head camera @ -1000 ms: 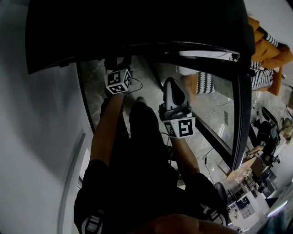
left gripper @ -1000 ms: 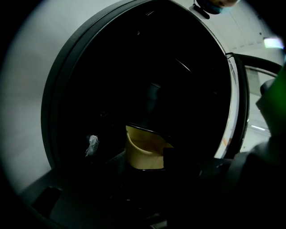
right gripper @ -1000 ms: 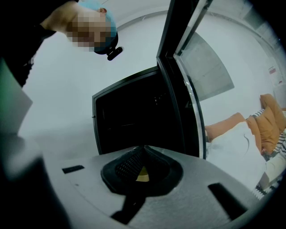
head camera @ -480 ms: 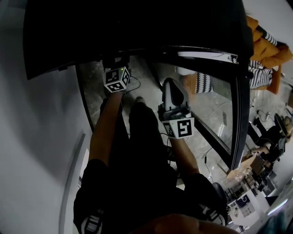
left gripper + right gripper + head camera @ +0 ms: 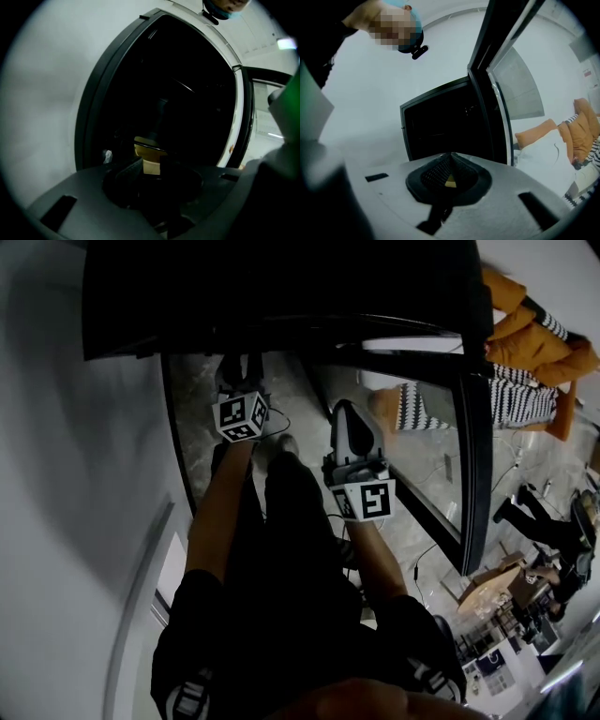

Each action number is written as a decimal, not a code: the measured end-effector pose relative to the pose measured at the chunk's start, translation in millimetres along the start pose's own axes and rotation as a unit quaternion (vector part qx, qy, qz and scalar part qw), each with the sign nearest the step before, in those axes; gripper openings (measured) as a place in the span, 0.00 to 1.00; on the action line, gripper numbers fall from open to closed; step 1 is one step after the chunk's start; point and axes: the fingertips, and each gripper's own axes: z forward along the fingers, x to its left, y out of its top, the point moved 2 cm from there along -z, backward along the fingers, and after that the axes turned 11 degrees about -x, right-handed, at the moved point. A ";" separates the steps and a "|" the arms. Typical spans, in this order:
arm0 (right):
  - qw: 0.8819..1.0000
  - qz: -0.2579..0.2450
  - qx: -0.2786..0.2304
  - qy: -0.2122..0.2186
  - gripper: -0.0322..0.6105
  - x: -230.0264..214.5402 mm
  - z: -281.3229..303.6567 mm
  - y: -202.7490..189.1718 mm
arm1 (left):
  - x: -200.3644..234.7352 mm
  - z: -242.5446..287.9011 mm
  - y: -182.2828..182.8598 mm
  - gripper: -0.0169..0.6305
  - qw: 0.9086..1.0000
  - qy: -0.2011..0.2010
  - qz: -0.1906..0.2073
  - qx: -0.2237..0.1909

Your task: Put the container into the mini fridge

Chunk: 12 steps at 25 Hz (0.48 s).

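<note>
The black mini fridge (image 5: 281,287) stands open in front of me, its glass door (image 5: 473,427) swung out to the right. In the left gripper view a tan container (image 5: 146,146) sits inside the dark fridge (image 5: 93,103), seen through the gap between the jaws. My left gripper (image 5: 149,161) points into the opening (image 5: 240,381); its jaws are closing, and the pads do not press on the container. My right gripper (image 5: 349,413) hangs beside the door with its pads shut together and empty (image 5: 450,157).
A white wall (image 5: 75,474) runs along the left. A person in orange and striped clothes (image 5: 525,343) sits beyond the door. Cables (image 5: 431,474) lie on the marbled floor, and cluttered desks (image 5: 525,615) stand at lower right.
My left gripper has drawn back a little from the fridge opening. The right gripper has stayed where it was.
</note>
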 end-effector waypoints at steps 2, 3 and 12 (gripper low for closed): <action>1.000 0.004 0.005 0.006 0.05 3.4 -5.2 9.8 | -4.7 -14.7 12.9 0.12 1.000 0.013 -0.001 -0.007; 1.000 0.006 0.006 0.011 0.05 6.2 -8.1 14.9 | -6.8 -22.5 19.8 0.08 1.000 0.019 -0.001 -0.010; 0.998 0.014 0.016 0.055 0.05 31.2 -50.2 76.3 | -60.7 -114.5 97.8 0.03 0.999 0.034 0.019 -0.029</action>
